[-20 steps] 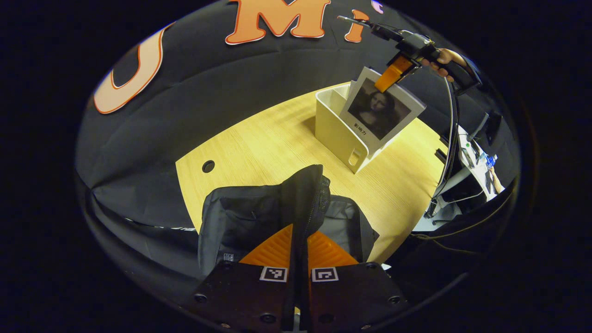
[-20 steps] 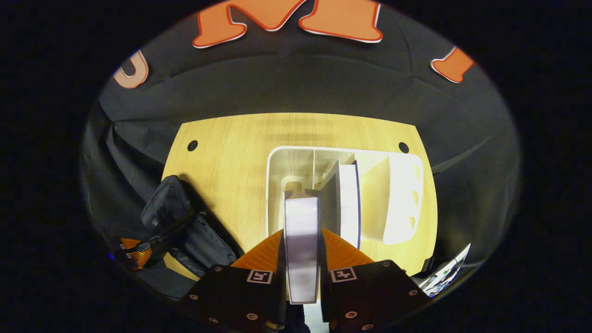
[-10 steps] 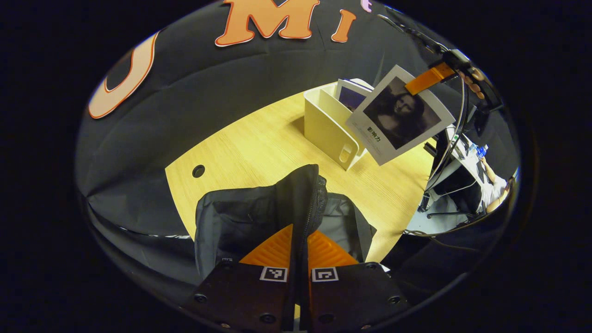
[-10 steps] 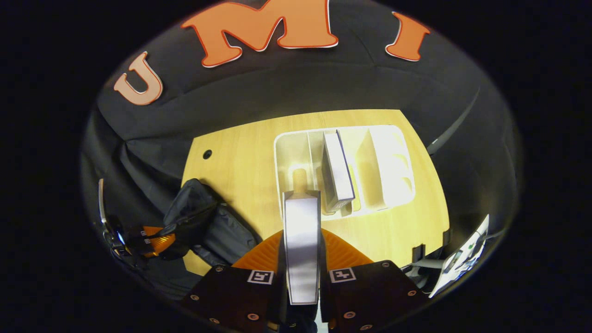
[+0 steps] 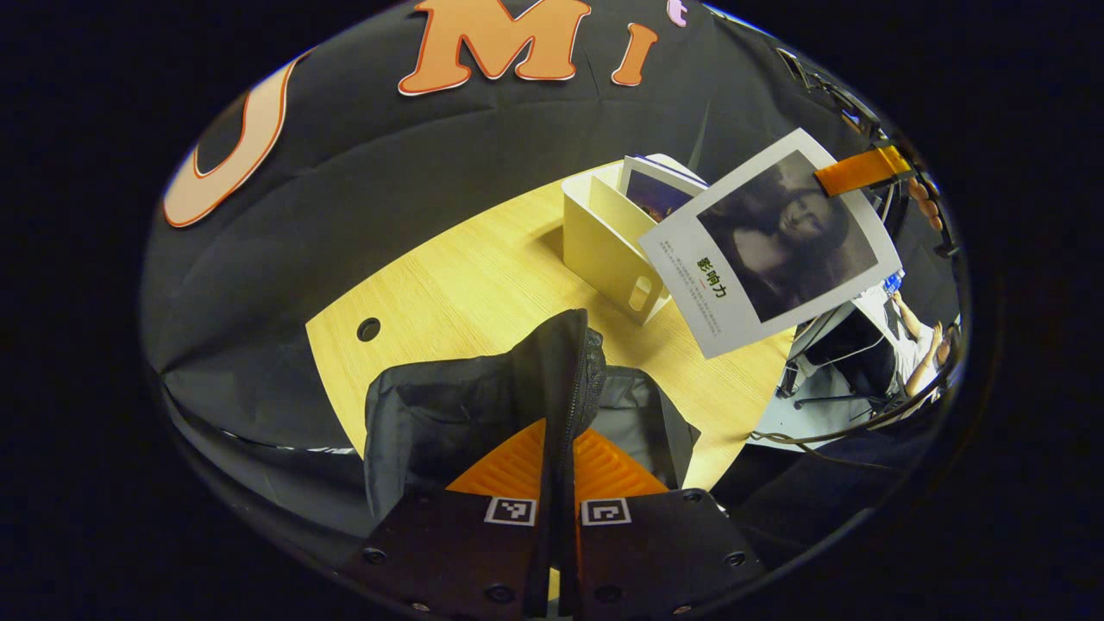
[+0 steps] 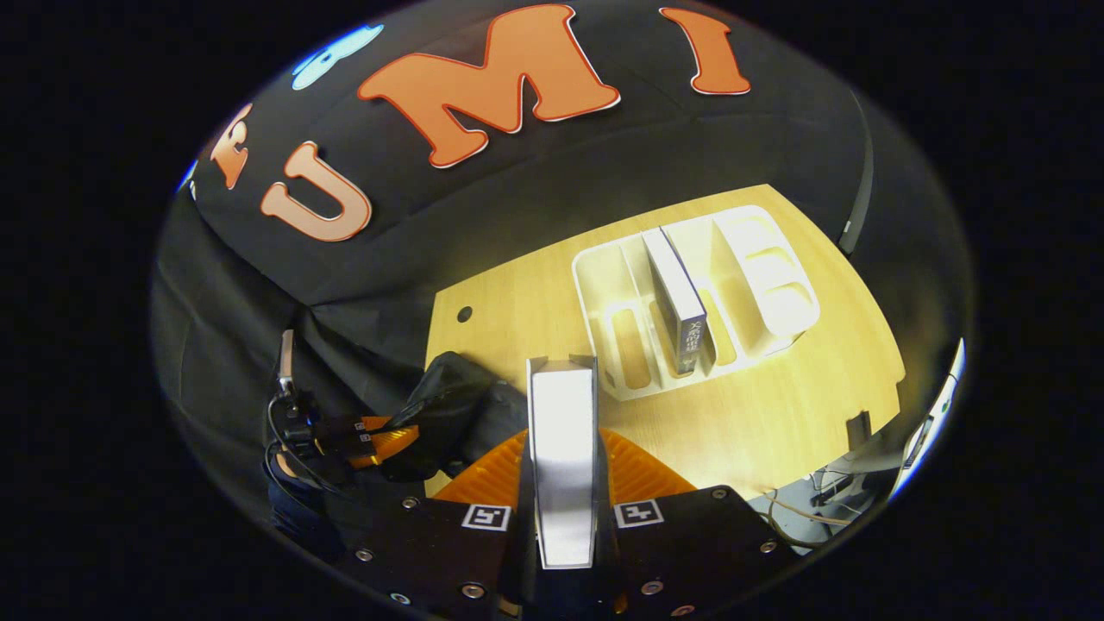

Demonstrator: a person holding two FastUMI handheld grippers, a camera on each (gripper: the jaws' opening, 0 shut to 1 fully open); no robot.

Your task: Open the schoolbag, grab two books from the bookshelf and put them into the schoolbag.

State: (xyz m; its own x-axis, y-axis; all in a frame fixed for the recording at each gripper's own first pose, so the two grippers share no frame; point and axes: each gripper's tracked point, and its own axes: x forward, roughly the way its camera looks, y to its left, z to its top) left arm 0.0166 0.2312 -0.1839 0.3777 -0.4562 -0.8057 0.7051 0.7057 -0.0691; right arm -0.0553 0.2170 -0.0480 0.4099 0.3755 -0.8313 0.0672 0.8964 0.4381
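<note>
The black schoolbag stands on the wooden table, and my left gripper is shut on its upright zipper edge. In the left gripper view my right gripper hangs high at the right, shut on a white book with a portrait cover. That book shows edge-on between my right gripper fingers, in the air above the table. A second book stands in the white bookshelf. The schoolbag and my left gripper lie at the lower left.
The bookshelf sits toward the table's far right, with empty slots beside the second book. A cable hole marks the table's left side. Beyond the right edge are a desk with equipment, cables and a person's arm.
My right gripper has lifted the portrait book clear of the bookshelf and carried it higher and toward the schoolbag side. My left gripper has kept its hold on the bag's edge.
</note>
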